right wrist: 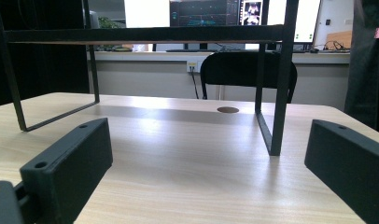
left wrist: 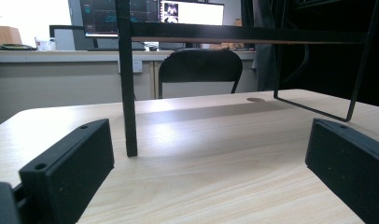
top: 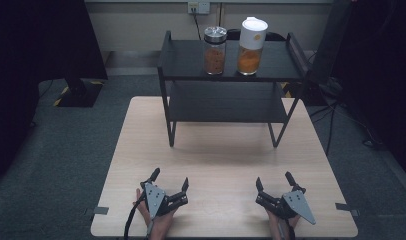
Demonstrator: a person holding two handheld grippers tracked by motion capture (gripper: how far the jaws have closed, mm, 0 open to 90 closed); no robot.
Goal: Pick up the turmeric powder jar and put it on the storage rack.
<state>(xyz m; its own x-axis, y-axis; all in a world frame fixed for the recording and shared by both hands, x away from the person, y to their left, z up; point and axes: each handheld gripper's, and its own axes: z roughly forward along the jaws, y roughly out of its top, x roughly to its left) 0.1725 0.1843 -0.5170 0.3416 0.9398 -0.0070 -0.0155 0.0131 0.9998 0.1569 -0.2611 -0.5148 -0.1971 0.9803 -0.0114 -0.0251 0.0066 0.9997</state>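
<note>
Two grippers, left (top: 169, 185) and right (top: 274, 183), jaws released, empty; jars (top: 214, 50) well ahead: lift first, approach level.

Left gripper (top: 170, 181): black two-jaw tool with a grey three-cornered plate on top and a black cable trailing behind the fingers.
Right gripper (top: 274, 180): same black build and grey plate.
Fingers (left wrist: 71, 161): blocky matt black, round screw holes on top.
</note>
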